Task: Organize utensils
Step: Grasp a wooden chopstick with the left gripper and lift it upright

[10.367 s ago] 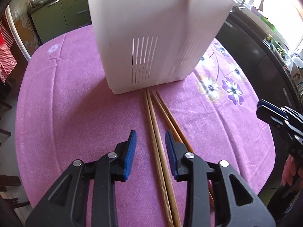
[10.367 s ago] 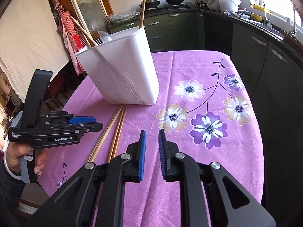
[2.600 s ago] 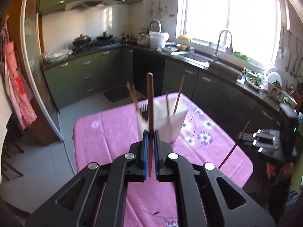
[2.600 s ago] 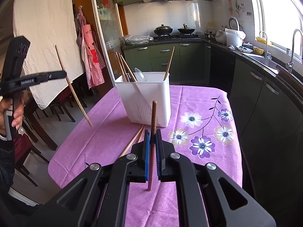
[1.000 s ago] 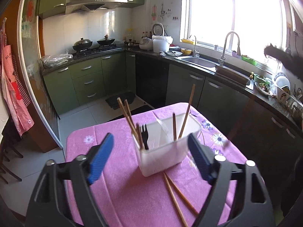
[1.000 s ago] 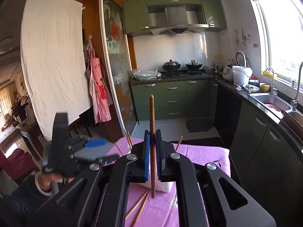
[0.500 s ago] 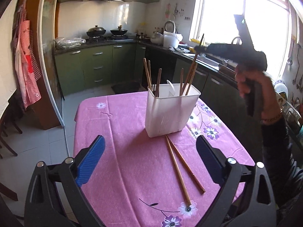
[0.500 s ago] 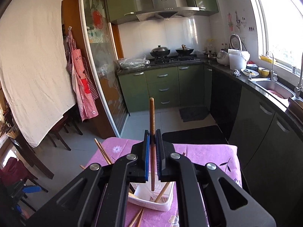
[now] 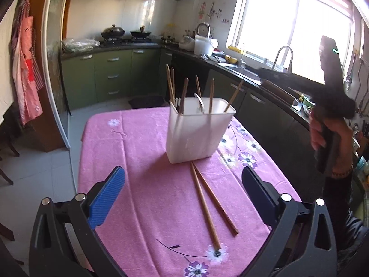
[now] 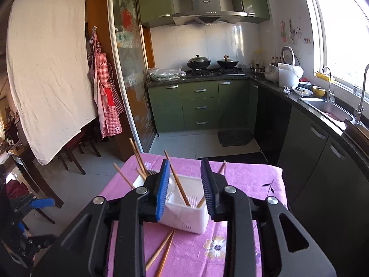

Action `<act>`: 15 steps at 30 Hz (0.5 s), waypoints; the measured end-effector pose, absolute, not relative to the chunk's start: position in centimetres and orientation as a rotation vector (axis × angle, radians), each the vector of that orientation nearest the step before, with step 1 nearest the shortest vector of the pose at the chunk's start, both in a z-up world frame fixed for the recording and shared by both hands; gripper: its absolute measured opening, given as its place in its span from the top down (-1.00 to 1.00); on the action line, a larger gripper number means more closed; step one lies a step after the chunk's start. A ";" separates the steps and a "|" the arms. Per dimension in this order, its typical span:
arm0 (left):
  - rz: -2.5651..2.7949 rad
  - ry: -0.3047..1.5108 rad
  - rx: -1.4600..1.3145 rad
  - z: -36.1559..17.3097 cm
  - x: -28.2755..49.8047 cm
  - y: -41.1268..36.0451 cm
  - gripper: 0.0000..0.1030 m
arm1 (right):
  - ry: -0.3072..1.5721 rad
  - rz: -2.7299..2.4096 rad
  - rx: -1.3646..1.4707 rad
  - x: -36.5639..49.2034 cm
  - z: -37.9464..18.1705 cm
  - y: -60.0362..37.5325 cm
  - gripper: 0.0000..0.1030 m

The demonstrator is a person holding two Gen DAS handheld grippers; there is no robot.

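Right tool (image 10: 184, 189) poised above the white slotted plastic utensil caddy (image 9: 198, 131), jaws just opened to a narrow gap, nothing pressed between the blue pads; a brown wooden chopstick (image 10: 177, 182) seen through that gap, standing slanted inside the caddy, apparently just let go there. Held high and tipped downward over the caddy, probably so the stick could fall upright among the other chopsticks, fork and spoon leaning against the caddy's walls. Gripped by a hand (image 9: 327, 136) to the right of the caddy in the left view.

Left tool (image 9: 182, 194) spread wide, empty, angled down toward the pink flowered cloth on the counter (image 9: 129, 152), well short of the caddy. Two long wooden chopsticks (image 9: 207, 200) lying flat just in front of the caddy, one end tucked at its base, fanning apart toward the near edge. Wide jaws pointed at that pair, likely readying the next pick-up.
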State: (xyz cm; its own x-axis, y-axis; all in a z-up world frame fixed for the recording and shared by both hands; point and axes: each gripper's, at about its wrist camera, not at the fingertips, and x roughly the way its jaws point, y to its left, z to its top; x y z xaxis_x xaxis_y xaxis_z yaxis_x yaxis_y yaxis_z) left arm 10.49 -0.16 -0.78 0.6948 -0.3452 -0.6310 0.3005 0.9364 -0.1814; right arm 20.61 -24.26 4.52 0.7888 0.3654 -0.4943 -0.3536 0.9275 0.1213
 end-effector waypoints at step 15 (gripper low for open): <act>-0.330 1.063 -0.029 -12.2 20.6 -8.2 -0.85 | 0.951 0.339 -0.020 16.5 -14.1 -26.4 0.42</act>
State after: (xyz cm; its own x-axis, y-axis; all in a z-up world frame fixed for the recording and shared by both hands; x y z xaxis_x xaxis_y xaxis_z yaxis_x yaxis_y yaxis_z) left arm 20.57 -8.24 -12.20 0.4417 -0.2801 -0.8523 0.2520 0.9505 -0.1818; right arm 16.54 -26.39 -14.08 0.5321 0.2757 -0.8005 -0.2928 0.9471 0.1316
